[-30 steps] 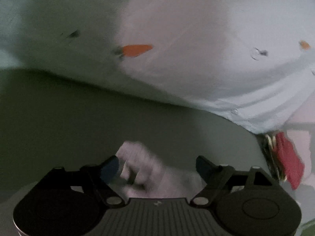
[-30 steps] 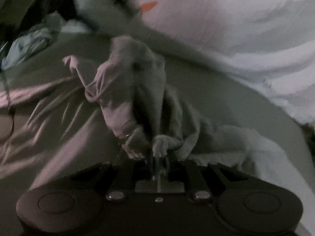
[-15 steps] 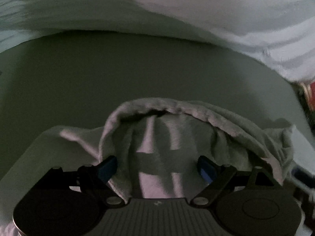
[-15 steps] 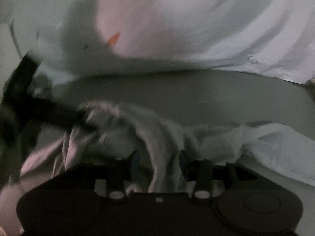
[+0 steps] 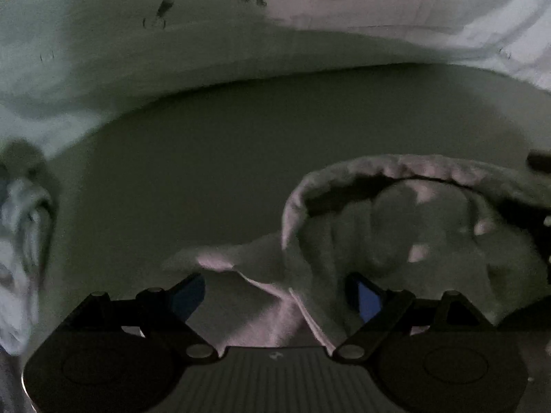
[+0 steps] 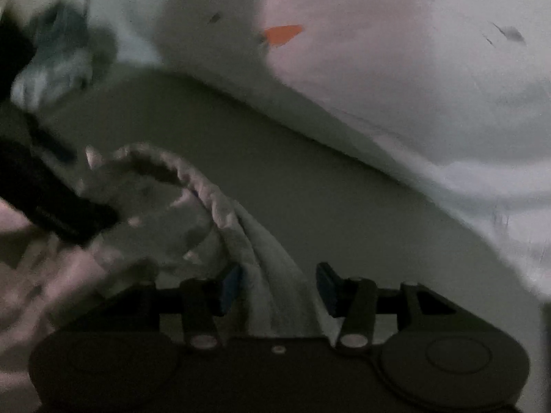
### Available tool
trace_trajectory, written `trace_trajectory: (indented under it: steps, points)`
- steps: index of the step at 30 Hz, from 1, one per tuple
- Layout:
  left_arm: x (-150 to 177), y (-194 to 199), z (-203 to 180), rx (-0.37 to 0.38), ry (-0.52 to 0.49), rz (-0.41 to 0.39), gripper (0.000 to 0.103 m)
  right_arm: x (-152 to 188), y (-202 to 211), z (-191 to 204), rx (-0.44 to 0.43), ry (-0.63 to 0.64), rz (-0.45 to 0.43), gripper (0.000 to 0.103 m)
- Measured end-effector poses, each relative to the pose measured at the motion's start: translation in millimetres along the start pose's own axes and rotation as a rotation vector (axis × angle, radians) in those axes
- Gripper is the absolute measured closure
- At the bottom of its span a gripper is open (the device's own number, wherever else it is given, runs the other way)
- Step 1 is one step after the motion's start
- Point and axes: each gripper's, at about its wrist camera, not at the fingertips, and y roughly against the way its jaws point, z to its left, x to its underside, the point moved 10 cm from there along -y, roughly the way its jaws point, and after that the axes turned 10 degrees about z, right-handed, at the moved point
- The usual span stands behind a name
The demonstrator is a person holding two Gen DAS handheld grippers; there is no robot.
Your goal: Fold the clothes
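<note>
A pale grey garment with a ruffled waistband lies crumpled on the bed. In the left wrist view the garment [image 5: 396, 227] spreads in front of my left gripper [image 5: 279, 296], whose jaws stand wide apart over a flat flap of the cloth. In the right wrist view the garment [image 6: 220, 206] bunches at the left, and a fold of it runs between the parted jaws of my right gripper [image 6: 279, 285]. The left gripper's dark body [image 6: 44, 203] reaches into that view over the cloth.
The grey-green bed sheet [image 5: 275, 158] lies beyond the garment. A white quilt with orange carrot prints [image 5: 344, 17] is heaped along the far side, also in the right wrist view [image 6: 413, 69]. Other crumpled light clothes [image 5: 24, 241] sit at the far left.
My right gripper went from shut on the garment to open, with the cloth set down on the bed. My left gripper stayed open and shifted left, so the waistband now sits to its right.
</note>
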Motion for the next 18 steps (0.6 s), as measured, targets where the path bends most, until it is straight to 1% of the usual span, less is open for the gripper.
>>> trace_trajectory:
  steps: [2,3,4,5,9,11,12,13,14,16,17,18]
  points:
    - [-10.7,6.7,6.8,-0.108,-0.028,-0.044,0.013,-6.8,-2.1,-2.6,0.093,0.113,-0.009,0.056]
    - [-16.4,10.1,10.6,-0.156,-0.046,-0.063,0.013,-8.7,0.0,-9.1,0.117,0.136,-0.017,0.057]
    - [-21.7,11.4,12.7,-0.18,-0.058,-0.076,0.013,-11.7,0.6,-16.1,0.118,0.134,-0.021,0.058]
    - [-26.7,11.2,14.0,-0.188,-0.06,-0.083,0.013,-14.6,1.1,-23.1,0.118,0.128,-0.024,0.059]
    - [-43.5,7.2,15.8,-0.221,-0.064,-0.1,0.013,-19.8,-1.7,-47.0,0.074,0.011,-0.018,0.059]
    - [-48.1,3.2,14.2,-0.233,-0.064,-0.1,0.013,-18.0,-4.8,-51.1,0.055,-0.029,-0.006,0.058]
    - [-48.3,3.0,14.0,-0.232,-0.064,-0.102,0.013,-16.4,-6.6,-50.4,0.017,-0.057,0.004,0.056]
    - [-48.6,2.8,13.8,-0.231,-0.064,-0.103,0.013,-14.3,-9.0,-47.3,-0.06,-0.097,0.02,0.053]
    - [-50.3,1.8,13.4,-0.23,-0.065,-0.105,0.013,-12.6,-11.1,-44.2,-0.13,-0.134,0.035,0.053]
    - [-53.2,2.1,10.6,-0.228,-0.069,-0.111,0.013,-10.7,-17.0,-40.3,-0.196,-0.182,0.045,0.053]
    - [-54.7,2.5,10.4,-0.227,-0.067,-0.113,0.013,-9.9,-20.2,-38.8,-0.216,-0.197,0.05,0.056]
    - [-56.3,2.9,10.1,-0.225,-0.065,-0.115,0.013,-9.2,-25.5,-40.3,-0.16,-0.17,0.06,0.06]
